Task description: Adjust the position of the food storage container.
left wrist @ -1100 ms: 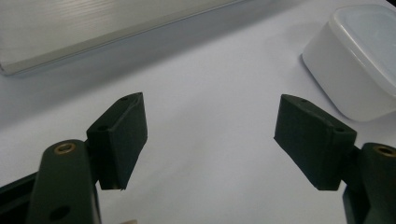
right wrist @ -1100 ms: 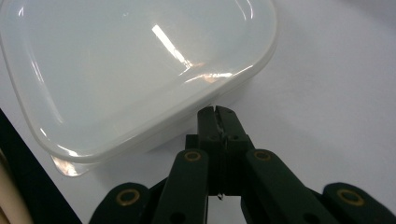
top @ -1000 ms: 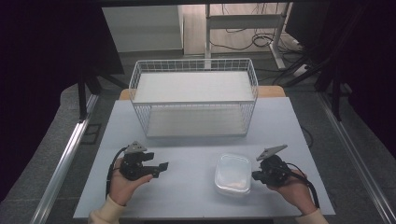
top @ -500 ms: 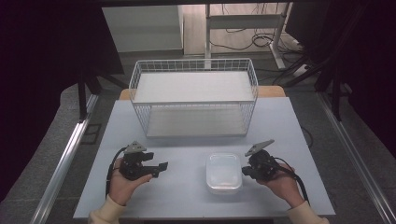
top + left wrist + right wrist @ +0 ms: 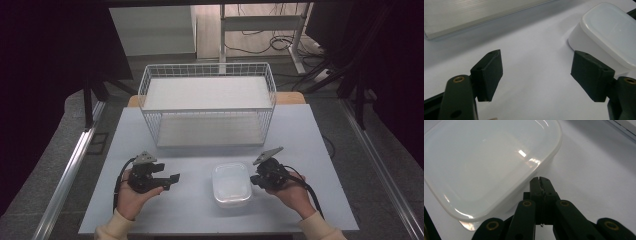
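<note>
We note a white lidded plastic container [image 5: 231,184] lying flat on the pale surface [image 5: 200,215], low in the high view and just right of centre, in front of the white wire basket [image 5: 207,102] that stands in the upper middle of the frame. The right gripper [image 5: 256,180] sits at the container's right edge, held in the person's right hand [image 5: 292,195] at the lower right; its jaws are pressed fully together with nothing between them. In the right gripper view the closed tips [image 5: 541,182] sit against the container [image 5: 486,162] at its side wall, just under the lid's rim; we cannot tell for certain whether they actually touch it. The left gripper [image 5: 172,180] is held in the left hand [image 5: 132,197] at the lower left of the high view, well apart from the container and pointing toward it. In the left gripper view its jaws stand wide apart and hold nothing, with bare surface between them and the container [image 5: 609,32] in the upper right corner of that frame.
</note>
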A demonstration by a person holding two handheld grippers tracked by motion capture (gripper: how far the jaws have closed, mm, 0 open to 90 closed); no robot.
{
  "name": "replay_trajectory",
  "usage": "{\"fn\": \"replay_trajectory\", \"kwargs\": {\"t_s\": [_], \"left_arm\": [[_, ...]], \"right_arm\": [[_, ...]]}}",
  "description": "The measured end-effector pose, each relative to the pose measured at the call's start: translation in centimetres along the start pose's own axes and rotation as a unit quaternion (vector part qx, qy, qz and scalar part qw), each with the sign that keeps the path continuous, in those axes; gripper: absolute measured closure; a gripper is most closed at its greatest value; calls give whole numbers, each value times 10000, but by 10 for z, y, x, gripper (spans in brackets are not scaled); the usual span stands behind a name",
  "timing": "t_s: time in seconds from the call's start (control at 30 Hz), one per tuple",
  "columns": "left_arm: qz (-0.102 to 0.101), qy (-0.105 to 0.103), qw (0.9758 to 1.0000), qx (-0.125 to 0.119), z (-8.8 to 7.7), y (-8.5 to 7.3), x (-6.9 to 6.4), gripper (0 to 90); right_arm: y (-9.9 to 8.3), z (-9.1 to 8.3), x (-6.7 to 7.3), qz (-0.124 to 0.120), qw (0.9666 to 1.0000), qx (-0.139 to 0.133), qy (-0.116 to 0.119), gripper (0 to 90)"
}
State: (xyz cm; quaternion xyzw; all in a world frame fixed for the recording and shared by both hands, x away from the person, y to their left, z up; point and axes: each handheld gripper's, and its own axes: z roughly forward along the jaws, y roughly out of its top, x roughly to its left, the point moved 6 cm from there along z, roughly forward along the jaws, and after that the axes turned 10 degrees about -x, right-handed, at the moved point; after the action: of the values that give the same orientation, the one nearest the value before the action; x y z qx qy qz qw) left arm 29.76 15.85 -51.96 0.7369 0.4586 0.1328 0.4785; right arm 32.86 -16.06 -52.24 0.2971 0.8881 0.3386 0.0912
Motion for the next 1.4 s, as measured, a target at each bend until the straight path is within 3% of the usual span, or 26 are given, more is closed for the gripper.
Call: {"fn": "replay_trajectory", "kwargs": {"t_s": [0.3,0.63,0.7,0.93,1.0,1.07,1.17,1.27,1.4], "left_arm": [[9,1,10000,6,0,0,0,250],[14,5,10000,10,0,0,0,249],[7,4,10000,8,0,0,0,249],[1,20,10000,-42,-1,1,0,250],[10,13,10000,-31,-1,1,-1,250],[11,11,10000,-43,-2,1,-1,250],[-1,-1,10000,-60,-2,2,-1,250],[-1,-8,10000,-61,-2,2,-1,250],[5,-13,10000,-67,-3,2,-2,249]], "right_arm": [[4,5,6,-55,10000,-5,74,897],[5,9,20,-179,9993,17,313,897],[5,7,18,-175,9994,3,297,897],[6,-17,2,144,9988,-432,171,893],[4,-22,-2,300,9976,-610,124,807],[3,-27,-8,519,9951,-843,83,631],[0,-33,-17,848,9906,-1073,-20,449],[-2,-37,-21,1024,9879,-1163,-81,366],[-3,-37,-22,1042,9869,-1220,-152,317]]}}
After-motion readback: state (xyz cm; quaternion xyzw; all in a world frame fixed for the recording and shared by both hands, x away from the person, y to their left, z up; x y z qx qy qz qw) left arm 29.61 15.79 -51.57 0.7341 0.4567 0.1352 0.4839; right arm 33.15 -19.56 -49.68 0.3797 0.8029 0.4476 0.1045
